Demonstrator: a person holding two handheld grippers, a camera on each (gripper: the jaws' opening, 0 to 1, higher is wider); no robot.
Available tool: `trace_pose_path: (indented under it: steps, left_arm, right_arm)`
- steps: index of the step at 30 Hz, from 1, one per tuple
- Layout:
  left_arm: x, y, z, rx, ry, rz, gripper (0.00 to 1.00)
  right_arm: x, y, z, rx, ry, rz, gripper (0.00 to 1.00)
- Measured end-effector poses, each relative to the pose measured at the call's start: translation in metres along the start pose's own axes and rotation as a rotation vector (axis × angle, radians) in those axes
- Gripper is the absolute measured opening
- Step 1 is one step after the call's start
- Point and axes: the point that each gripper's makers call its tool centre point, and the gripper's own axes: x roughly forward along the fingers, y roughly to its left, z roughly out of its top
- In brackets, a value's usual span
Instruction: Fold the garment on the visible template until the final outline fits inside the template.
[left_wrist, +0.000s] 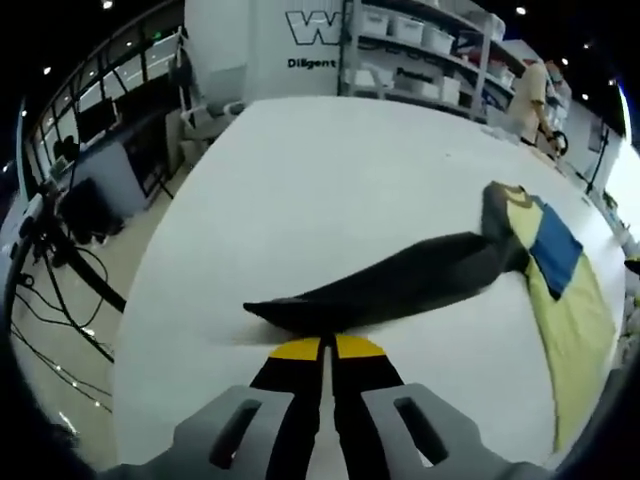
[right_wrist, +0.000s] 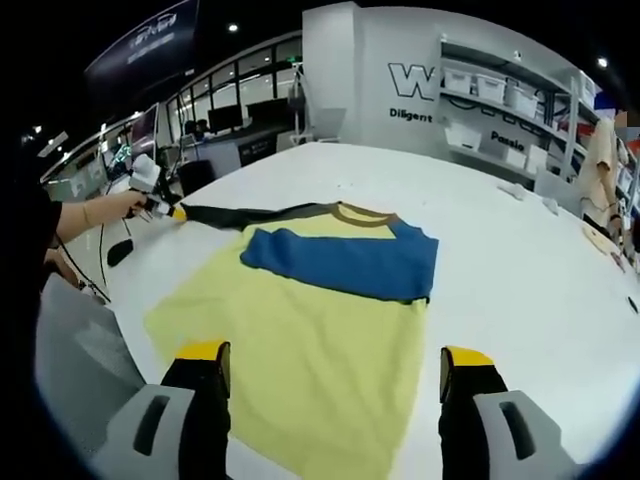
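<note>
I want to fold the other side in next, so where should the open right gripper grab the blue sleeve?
Probably its outer cuff edge, coming in from the garment's open side: the blue sleeve lies flat across the yellow shirt, its end nearest the right gripper.

Left tool (left_wrist: 328, 352): two black jaws with yellow tips, each set in a light grey moulded mount. Each mount has one slanted oblong slot. Yellow tip caps are rounded at the front edge.

Right tool (right_wrist: 335, 362): same build. Black jaws, yellow caps at the ends, grey mounts with a dark oblong slot in each. Mount edges are chamfered and matte.

In the right gripper view the left tool (right_wrist: 176, 212) appears small, with a white-grey body and a yellow tip. The person's hand (right_wrist: 128, 205) is on it, with a thin band at the wrist. A dark sleeve (right_wrist: 25, 235) covers the upper arm.
</note>
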Motion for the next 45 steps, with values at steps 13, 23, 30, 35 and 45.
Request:
trace_pose_path:
  steps: [13, 23, 30, 35, 45]
  left_arm:
    - [-0.055, -0.002, 0.025, 0.068, -0.086, -0.032, 0.0]
    - [-0.077, 0.004, 0.031, 0.146, -0.084, -0.013, 0.0]
    - [-0.07, 0.022, -0.002, 0.106, -0.002, 0.009, 0.0]
    - [-0.057, 0.028, -0.033, 0.083, 0.056, 0.01, 0.0]
    - [-0.039, 0.036, -0.057, 0.063, 0.108, 0.039, 0.0]
  right_arm:
    - [-0.003, 0.007, 0.0, -0.014, -0.001, 0.015, 0.85]
    - [-0.004, 0.009, -0.001, -0.026, 0.005, 0.026, 0.85]
    - [-0.007, 0.008, -0.005, -0.023, 0.012, 0.024, 0.85]
    - [-0.007, 0.01, -0.009, -0.021, 0.031, 0.026, 0.85]
    - [-0.009, 0.012, -0.007, 0.004, 0.03, 0.045, 0.9]
